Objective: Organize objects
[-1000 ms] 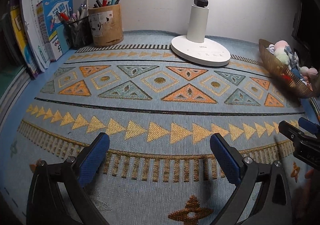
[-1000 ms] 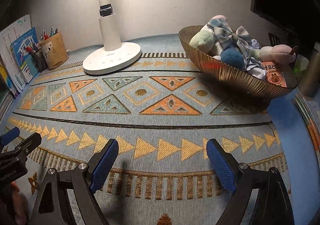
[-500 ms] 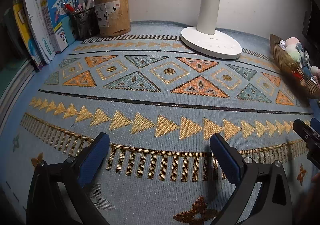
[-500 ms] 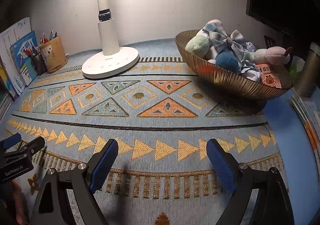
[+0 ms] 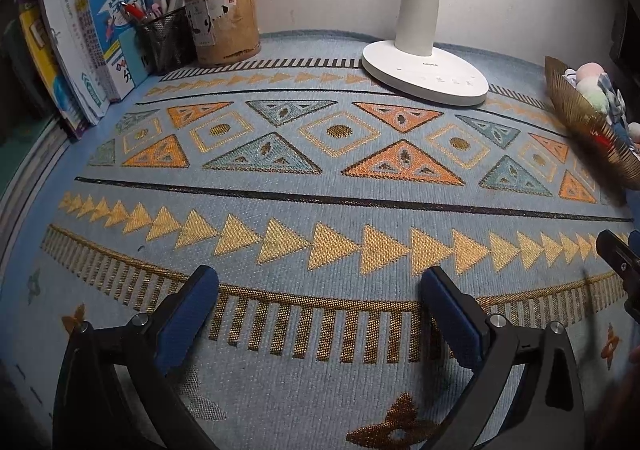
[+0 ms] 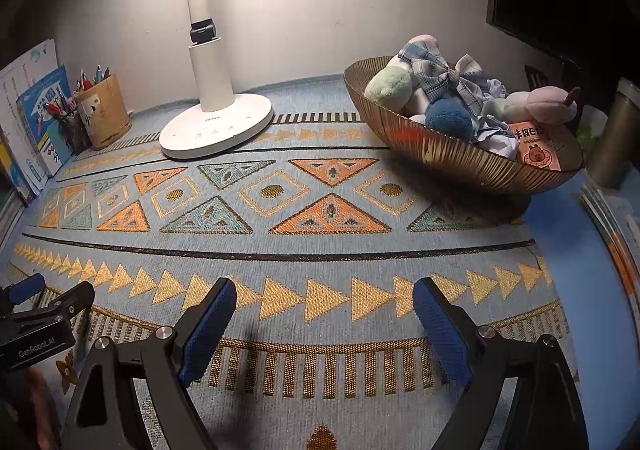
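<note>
A ribbed golden bowl stands at the right on the patterned blue mat. Plush toys, a checked bow, crumpled paper and a pink card fill it. The same bowl shows at the right edge of the left wrist view. My right gripper hovers open over the row of gold triangles, nothing between its blue pads. Over the mat's front band my left gripper is open and empty too. Each gripper's tip shows at the side of the other's view.
A white desk lamp stands at the back middle. A wooden pen pot, a mesh pen cup and upright books line the back left. A metal flask and stacked books sit at the right.
The left wrist view has shifted left and nearer the pen pots and books, so the bowl slid toward its right edge. The right gripper has stayed put. Both stay open.
</note>
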The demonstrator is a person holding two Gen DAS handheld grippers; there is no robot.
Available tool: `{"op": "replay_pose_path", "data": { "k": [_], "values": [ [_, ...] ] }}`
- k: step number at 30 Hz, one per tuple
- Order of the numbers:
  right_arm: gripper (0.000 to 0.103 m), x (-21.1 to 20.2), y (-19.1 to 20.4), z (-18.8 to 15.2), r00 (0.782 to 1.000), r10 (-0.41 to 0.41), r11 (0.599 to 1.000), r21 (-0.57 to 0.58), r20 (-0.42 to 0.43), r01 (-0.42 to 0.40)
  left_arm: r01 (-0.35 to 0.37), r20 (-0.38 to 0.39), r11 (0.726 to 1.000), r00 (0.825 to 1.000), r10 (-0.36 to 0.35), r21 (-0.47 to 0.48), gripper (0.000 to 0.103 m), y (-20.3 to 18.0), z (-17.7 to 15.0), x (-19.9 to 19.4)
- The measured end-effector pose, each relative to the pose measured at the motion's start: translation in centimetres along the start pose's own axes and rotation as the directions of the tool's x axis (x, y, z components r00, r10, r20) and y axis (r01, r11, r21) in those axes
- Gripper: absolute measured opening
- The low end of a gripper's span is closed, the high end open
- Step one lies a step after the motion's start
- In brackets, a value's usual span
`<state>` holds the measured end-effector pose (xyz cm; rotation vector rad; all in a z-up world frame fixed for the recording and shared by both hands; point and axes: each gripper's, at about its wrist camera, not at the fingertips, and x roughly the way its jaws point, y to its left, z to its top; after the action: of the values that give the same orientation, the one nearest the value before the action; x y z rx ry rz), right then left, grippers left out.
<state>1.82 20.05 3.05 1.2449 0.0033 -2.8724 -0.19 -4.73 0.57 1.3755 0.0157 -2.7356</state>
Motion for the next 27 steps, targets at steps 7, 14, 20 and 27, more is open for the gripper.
{"op": "replay_pose_path", "data": {
  "k": [7,14,20,27],
  "values": [
    [0.089,0.21,0.18,0.01,1.000,-0.008,1.000,-0.012,-0.004,0.008,0.015,-0.009,1.000,1.000,-0.016,-0.014,0.102,0.27,0.05,0.15],
    [0.089,0.35,0.36,0.02,0.999,-0.036,0.999,-0.028,-0.003,0.036,0.018,-0.011,1.000,1.000,-0.019,-0.015,0.102,0.44,0.10,0.23],
    [0.089,0.75,0.16,0.08,0.999,-0.033,0.999,-0.026,-0.023,0.033,0.018,-0.011,1.000,1.000,-0.018,-0.016,0.103,0.44,0.10,0.23],
    [0.089,0.98,0.24,0.07,0.999,-0.030,0.999,-0.025,-0.038,0.029,0.024,-0.013,1.000,1.000,-0.024,-0.012,0.103,0.43,0.11,0.38]
  ]
}}
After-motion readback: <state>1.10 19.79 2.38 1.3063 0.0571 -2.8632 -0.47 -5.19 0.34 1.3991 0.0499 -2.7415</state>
